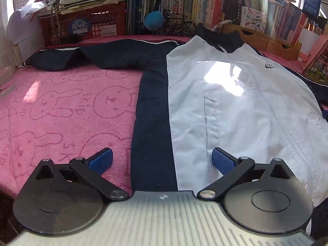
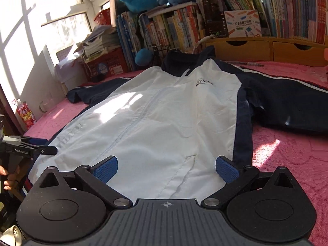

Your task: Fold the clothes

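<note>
A white and navy zip jacket (image 1: 235, 106) lies flat, front up, on the pink towel (image 1: 61, 106), collar at the far end. Its navy sleeve (image 1: 102, 55) stretches out to the left in the left wrist view. My left gripper (image 1: 162, 161) is open at the hem, its blue pads (image 1: 101, 161) either side of the navy side panel, nothing held. In the right wrist view the same jacket (image 2: 164, 112) fills the middle, its other sleeve (image 2: 287, 102) spread to the right. My right gripper (image 2: 166, 169) is open over the hem near the pocket seam. The left gripper (image 2: 37, 144) shows at the left edge.
Bookshelves (image 1: 205, 4), a red crate (image 1: 88, 24) with stacked papers, a blue plush ball (image 1: 153, 20), a small model bicycle (image 1: 180, 25) and wooden drawers (image 2: 266, 49) line the far edge. A window wall (image 2: 30, 30) stands on the left. A hand (image 2: 8, 176) holds the left gripper's handle.
</note>
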The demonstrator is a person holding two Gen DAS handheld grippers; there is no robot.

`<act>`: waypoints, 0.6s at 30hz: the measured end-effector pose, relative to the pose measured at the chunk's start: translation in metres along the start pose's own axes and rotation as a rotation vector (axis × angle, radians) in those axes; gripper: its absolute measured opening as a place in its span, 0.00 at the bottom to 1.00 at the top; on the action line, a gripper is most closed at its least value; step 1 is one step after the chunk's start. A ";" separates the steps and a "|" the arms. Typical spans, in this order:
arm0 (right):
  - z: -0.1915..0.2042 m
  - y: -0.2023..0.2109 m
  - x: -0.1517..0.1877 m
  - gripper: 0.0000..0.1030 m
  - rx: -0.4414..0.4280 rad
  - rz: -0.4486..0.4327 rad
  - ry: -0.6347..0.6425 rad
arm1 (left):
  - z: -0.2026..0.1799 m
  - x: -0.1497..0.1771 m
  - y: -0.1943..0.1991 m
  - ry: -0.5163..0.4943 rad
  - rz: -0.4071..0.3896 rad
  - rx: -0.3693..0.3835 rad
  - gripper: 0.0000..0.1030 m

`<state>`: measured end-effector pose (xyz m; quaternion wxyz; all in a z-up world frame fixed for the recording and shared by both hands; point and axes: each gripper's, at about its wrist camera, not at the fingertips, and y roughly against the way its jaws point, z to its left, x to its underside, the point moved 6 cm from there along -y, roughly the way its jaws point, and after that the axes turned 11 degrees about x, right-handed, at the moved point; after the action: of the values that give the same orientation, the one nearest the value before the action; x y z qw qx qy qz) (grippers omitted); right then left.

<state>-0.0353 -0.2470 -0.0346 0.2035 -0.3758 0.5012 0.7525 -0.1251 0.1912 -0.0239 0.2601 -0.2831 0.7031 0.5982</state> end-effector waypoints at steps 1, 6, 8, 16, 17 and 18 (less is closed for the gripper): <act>-0.025 0.009 -0.007 1.00 0.024 -0.023 -0.078 | -0.001 -0.007 0.005 -0.019 -0.007 -0.012 1.00; -0.182 0.051 -0.030 1.00 0.299 -0.138 -0.538 | -0.074 -0.076 0.003 -0.223 -0.083 0.098 1.00; -0.226 0.062 -0.029 1.00 0.362 -0.189 -0.653 | -0.116 -0.101 -0.014 -0.273 -0.102 0.174 1.00; -0.339 0.042 -0.032 1.00 0.472 -0.224 -0.848 | -0.259 -0.152 -0.136 -0.344 -0.088 0.340 1.00; -0.346 0.038 -0.035 1.00 0.464 -0.238 -0.857 | -0.269 -0.151 -0.150 -0.349 -0.077 0.334 1.00; -0.352 0.034 -0.039 1.00 0.457 -0.241 -0.858 | -0.278 -0.149 -0.164 -0.358 -0.062 0.328 1.00</act>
<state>0.0936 -0.5771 -0.0600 0.5541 -0.0334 0.4772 0.6813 0.0881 -0.0908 0.0086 0.4413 -0.1483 0.7245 0.5083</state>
